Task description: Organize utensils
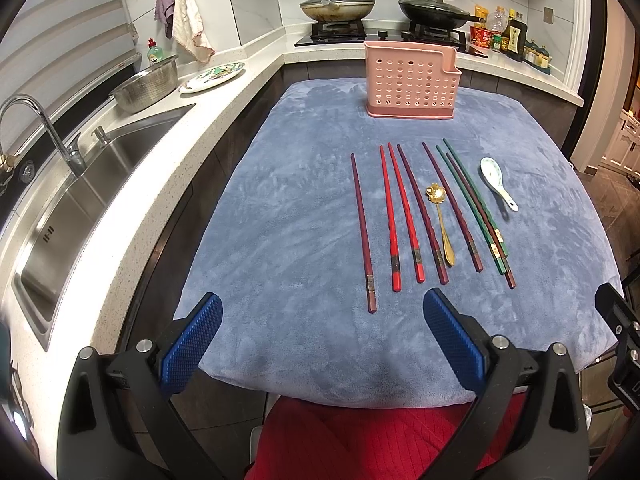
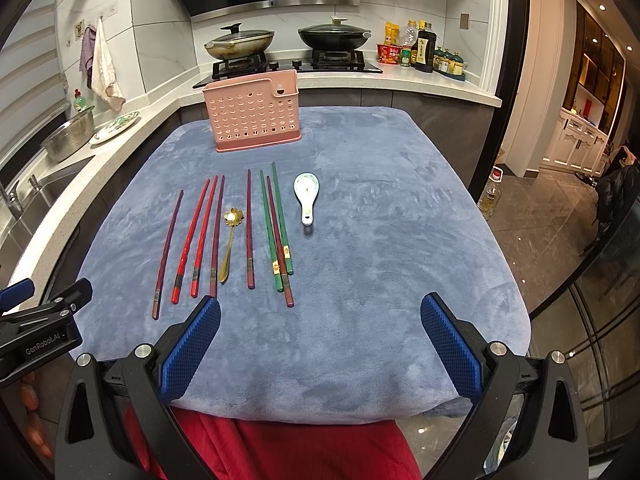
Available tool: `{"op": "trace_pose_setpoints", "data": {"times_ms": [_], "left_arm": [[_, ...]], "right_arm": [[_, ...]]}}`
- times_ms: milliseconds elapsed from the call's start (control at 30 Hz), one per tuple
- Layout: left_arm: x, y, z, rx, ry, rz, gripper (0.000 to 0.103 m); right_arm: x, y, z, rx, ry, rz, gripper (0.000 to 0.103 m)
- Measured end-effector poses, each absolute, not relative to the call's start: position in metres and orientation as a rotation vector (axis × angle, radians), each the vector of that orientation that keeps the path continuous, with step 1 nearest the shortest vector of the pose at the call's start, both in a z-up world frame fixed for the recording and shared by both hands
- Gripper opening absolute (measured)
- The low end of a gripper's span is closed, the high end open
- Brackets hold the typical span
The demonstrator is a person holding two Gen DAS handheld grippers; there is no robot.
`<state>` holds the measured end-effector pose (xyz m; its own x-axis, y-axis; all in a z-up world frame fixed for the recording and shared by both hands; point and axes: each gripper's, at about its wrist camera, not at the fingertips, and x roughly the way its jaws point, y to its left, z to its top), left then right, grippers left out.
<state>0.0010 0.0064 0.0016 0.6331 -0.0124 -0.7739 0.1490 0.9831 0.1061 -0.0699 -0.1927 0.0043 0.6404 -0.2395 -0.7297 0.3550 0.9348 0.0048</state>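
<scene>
Several chopsticks lie side by side on a blue cloth [image 1: 280, 240] [image 2: 380, 240]: dark maroon ones [image 1: 363, 232] [image 2: 167, 249], red ones [image 1: 404, 212] [image 2: 191, 236] and green ones [image 1: 472, 208] [image 2: 280, 220]. A gold spoon [image 1: 442, 224] [image 2: 229, 246] lies among them. A white ceramic spoon [image 1: 498, 184] [image 2: 306, 198] lies to their right. A pink perforated utensil holder [image 1: 412, 80] [image 2: 254, 114] stands upright behind them. My left gripper [image 1: 322, 308] and right gripper [image 2: 320, 312] are open and empty, at the cloth's near edge.
A steel sink [image 1: 92, 184] with faucet [image 1: 36, 120], a colander [image 1: 148, 84] and a plate [image 1: 212, 76] are on the counter to the left. A stove with two lidded pans [image 2: 240, 44] [image 2: 334, 36] and bottles [image 2: 420, 48] stand behind the table.
</scene>
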Motion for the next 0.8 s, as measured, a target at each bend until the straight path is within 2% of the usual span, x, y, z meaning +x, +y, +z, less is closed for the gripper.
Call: {"op": "trace_pose_setpoints", "data": {"times_ms": [800], "left_arm": [[0.0011,0.008,0.001,0.163,0.884,-0.092,0.096]], "right_arm": [[-0.0692,-0.1925,0.0053,0.156,0.808,-0.339,0.096]]}}
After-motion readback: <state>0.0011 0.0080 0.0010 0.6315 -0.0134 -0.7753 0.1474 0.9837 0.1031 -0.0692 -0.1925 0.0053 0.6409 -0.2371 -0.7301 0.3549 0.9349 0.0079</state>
